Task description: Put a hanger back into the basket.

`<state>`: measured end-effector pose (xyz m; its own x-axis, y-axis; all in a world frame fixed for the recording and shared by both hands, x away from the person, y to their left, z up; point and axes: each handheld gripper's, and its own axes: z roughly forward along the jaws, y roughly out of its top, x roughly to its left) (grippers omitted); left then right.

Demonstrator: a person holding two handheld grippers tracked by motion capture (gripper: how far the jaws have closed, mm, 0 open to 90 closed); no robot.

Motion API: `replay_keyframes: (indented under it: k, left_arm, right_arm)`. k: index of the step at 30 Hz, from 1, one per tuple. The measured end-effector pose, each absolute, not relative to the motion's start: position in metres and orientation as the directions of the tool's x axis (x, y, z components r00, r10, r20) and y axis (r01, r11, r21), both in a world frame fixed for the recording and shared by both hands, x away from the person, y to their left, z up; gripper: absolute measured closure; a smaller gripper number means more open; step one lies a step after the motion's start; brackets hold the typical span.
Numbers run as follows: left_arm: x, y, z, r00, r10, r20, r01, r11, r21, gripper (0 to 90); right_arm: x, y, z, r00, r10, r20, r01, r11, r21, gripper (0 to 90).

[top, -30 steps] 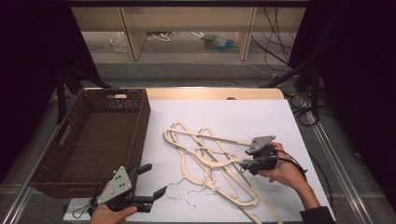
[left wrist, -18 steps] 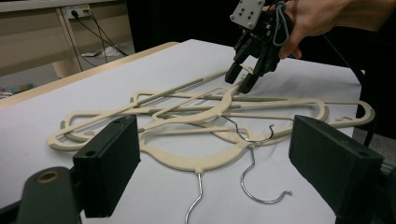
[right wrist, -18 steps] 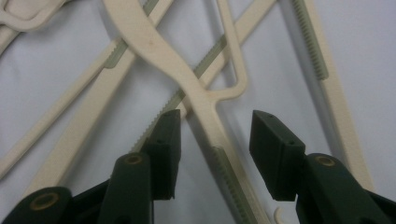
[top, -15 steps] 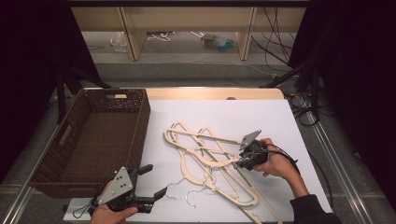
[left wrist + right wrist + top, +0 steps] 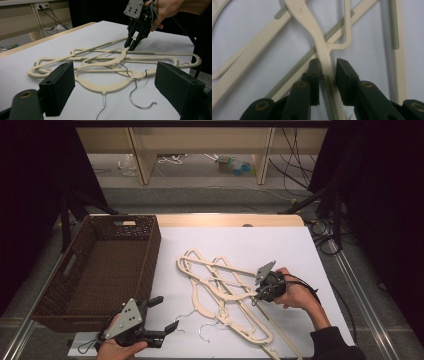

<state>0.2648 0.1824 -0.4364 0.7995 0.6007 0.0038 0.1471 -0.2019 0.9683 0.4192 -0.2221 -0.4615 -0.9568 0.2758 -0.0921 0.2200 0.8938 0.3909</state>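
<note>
Several cream plastic hangers (image 5: 225, 290) with metal hooks lie tangled on the white table top (image 5: 280, 245). My right gripper (image 5: 256, 299) points down into the right side of the pile. Its jaws have just been closing, and in the right gripper view the gripper (image 5: 328, 61) has one curved hanger arm (image 5: 322, 50) between its pads, which lie against both sides. My left gripper (image 5: 166, 312) hovers near the front left edge, open with nothing in it. In the left gripper view its wide jaws (image 5: 115, 85) frame the hangers (image 5: 105, 62) and the right gripper (image 5: 132, 45) beyond.
A brown woven basket (image 5: 150, 250) stands at the table's left with nothing visible in it. Two wire hooks (image 5: 192, 320) stick out toward the front edge near my left gripper. Bare white surface lies behind and to the right of the pile.
My right gripper moved a little up-left into the pile and its jaws closed around a hanger arm. The left gripper stayed put.
</note>
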Motion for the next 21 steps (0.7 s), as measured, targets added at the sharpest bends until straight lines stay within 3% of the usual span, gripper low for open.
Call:
replay_keyframes:
  k: [21]
  left_arm:
    - [0.264, 0.179, -0.437, 0.796, 0.605, 0.021, 0.149, -0.23, 0.962, 16.5]
  right_arm:
    - [0.416, -0.224, -0.449, -0.982, 0.163, -0.094, 0.116, 0.917, 0.381, 80.2]
